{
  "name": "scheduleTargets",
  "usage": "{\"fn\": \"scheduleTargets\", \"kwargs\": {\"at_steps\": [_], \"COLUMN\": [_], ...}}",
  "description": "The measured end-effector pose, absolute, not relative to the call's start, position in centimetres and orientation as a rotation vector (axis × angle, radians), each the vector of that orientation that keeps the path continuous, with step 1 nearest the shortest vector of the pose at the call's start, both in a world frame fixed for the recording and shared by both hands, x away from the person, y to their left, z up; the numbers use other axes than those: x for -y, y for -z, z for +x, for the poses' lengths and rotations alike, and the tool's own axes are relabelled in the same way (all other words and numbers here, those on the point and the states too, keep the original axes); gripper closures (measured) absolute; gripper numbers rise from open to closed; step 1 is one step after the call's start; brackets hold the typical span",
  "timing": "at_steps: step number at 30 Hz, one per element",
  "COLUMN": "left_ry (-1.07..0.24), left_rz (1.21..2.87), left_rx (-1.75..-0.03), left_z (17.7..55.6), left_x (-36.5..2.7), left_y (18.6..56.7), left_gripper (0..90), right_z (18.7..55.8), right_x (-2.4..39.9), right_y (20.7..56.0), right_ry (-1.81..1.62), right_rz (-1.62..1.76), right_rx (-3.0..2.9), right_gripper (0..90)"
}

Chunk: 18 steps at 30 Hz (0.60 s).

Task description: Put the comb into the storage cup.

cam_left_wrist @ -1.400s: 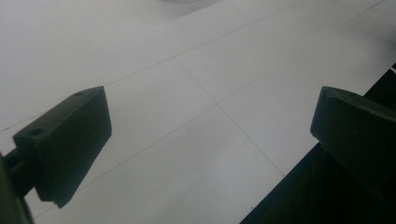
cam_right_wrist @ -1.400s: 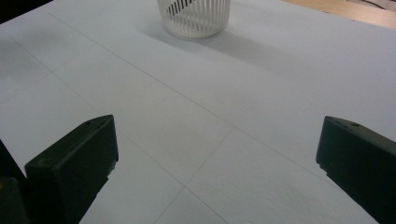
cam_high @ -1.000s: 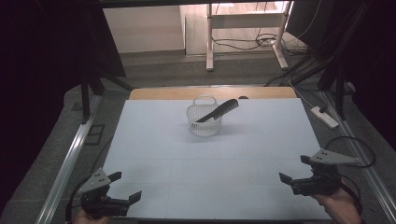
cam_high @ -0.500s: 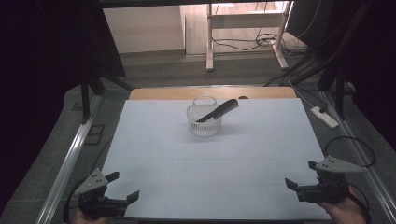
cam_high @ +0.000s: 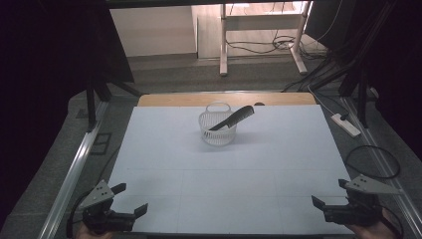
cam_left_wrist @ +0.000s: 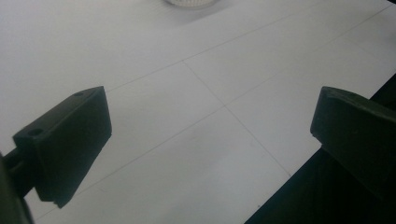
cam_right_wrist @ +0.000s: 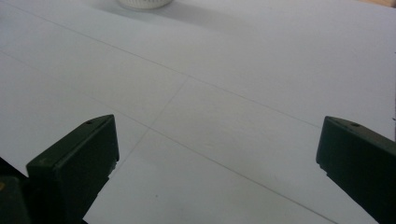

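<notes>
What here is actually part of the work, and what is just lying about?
Part of the work:
- white basket at the table's far middle
- black comb leaning in it, sticking out over the rim
- left gripper, open
- right gripper, open

Just lying about:
- white power strip on the floor at the right
- cables beyond the table

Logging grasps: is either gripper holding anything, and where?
Nothing held. Left gripper and right gripper are open, far from the comb in the basket.
</notes>
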<state>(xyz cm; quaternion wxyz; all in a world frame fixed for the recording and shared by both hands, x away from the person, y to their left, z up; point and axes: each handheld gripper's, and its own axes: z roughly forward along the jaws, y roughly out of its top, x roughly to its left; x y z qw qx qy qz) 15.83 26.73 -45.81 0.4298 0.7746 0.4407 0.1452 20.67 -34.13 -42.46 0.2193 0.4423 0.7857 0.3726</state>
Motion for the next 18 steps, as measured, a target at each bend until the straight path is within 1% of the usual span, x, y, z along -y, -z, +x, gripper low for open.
{"fn": "scheduleTargets", "kwargs": {"at_steps": [10,18], "left_ry": [-0.377,-0.372], "left_rz": [1.935,1.94], "left_rx": [-1.117,-1.123], "left_z": [15.7,15.8], "left_x": [-27.0,-26.9], "left_y": [45.9,45.9], "left_gripper": [0.0,0.0], "right_z": [19.1,18.7], "right_x": [35.2,35.4], "right_y": [43.4,43.6], "right_ry": [-0.966,-0.945], "right_rz": [1.287,1.317], "right_rx": [-2.167,-2.145], "right_gripper": [0.0,0.0]}}
